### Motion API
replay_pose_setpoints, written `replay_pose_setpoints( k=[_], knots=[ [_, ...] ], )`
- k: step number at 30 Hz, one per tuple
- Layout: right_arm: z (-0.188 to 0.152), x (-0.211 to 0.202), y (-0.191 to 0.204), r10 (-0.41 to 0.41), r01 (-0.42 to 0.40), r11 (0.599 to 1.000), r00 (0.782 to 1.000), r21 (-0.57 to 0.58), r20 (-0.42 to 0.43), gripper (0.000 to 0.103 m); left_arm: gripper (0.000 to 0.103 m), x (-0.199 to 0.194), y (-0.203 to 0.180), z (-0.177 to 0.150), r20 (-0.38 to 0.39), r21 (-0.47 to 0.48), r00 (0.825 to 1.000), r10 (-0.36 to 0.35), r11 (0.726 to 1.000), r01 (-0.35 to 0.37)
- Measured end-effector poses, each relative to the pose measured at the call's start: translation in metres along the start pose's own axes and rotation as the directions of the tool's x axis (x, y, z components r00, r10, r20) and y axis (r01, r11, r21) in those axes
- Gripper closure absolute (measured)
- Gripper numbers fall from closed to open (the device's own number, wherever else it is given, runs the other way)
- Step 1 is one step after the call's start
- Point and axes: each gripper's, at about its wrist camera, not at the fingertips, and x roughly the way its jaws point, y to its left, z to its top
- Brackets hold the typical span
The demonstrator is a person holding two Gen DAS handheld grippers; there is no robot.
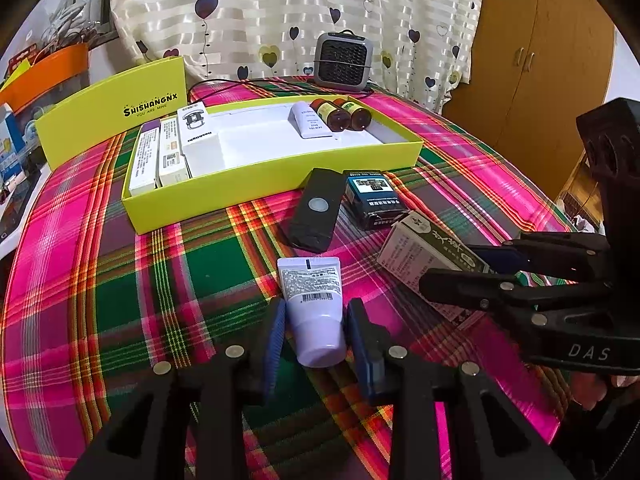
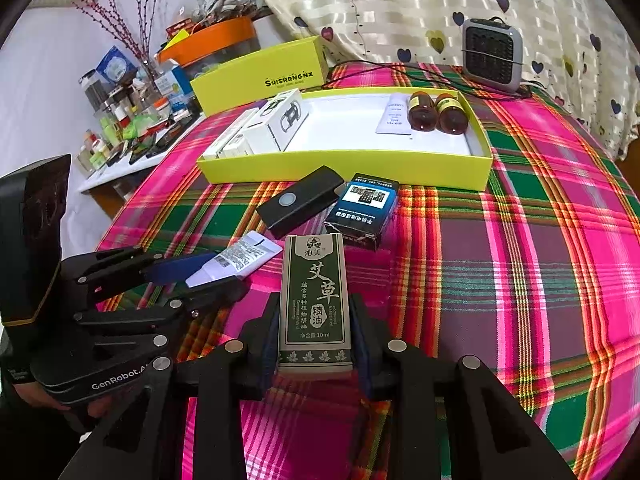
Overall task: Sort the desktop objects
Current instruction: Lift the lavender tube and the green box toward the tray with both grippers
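Note:
My left gripper (image 1: 316, 334) has its jaws around a white tube (image 1: 314, 308) lying on the plaid cloth, pads close to its sides, with a small gap on each side. My right gripper (image 2: 316, 334) is shut on a green essential-oil box (image 2: 315, 300), also seen in the left wrist view (image 1: 424, 258). A black remote (image 1: 316, 208) and a dark blue box (image 1: 374, 198) lie in front of the yellow tray (image 1: 280, 172). The tray holds white boxes (image 1: 196, 136), a white tube (image 1: 310, 120) and two brown bottles (image 1: 346, 114).
The tray's yellow lid (image 1: 116, 108) stands behind it. A small grey heater (image 1: 340, 62) with its cable sits at the table's far edge by the curtain. A cluttered side shelf (image 2: 128, 120) is to the left, a wooden wardrobe (image 1: 532, 72) to the right.

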Motion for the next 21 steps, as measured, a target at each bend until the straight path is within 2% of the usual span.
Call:
replay_pose_setpoints(
  k=[11, 21],
  knots=[
    [-0.0015, 0.0001, 0.0017, 0.016, -0.016, 1.000, 1.000, -0.013, -0.002, 0.070, 0.073, 0.0000, 0.0014, -0.0003, 0.003, -0.010, 1.000, 0.002, 1.000, -0.002],
    [-0.0008, -0.0024, 0.0010, 0.015, -0.015, 1.000, 1.000, -0.011, 0.005, 0.070, 0.074, -0.0046, -0.0035, -0.0037, 0.008, 0.019, 1.000, -0.003, 1.000, 0.003]
  ],
)
